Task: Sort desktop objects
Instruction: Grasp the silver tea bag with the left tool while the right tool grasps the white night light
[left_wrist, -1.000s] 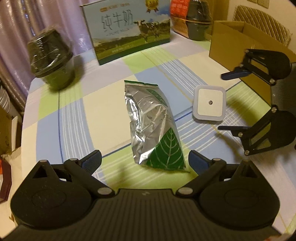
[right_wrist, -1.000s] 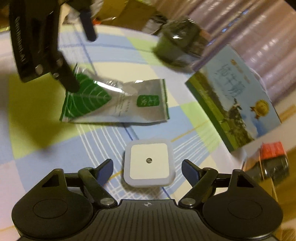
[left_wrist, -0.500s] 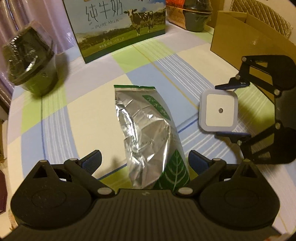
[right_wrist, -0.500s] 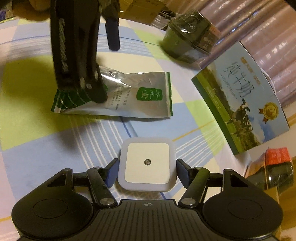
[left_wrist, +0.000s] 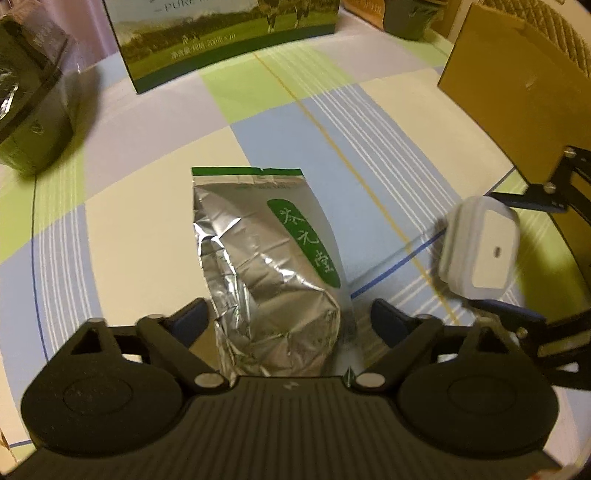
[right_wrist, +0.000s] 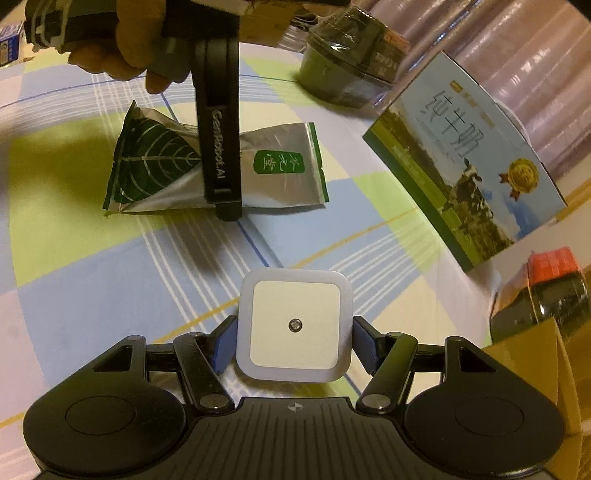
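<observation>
A silver foil tea pouch with green print lies flat on the checked tablecloth; it also shows in the right wrist view. My left gripper is open, its fingers either side of the pouch's near end, low over it. My right gripper is shut on a white square night light and holds it tilted, just off the cloth. The night light shows in the left wrist view at the right, between the right gripper's fingers.
A milk carton box stands at the far side of the table. A dark wrapped cup sits far left. An open cardboard box stands at the right. A jar with a red label is beside it.
My right gripper has closed on the night light and lifted it, tilting it. My left gripper has moved forward and down over the pouch's near end.
</observation>
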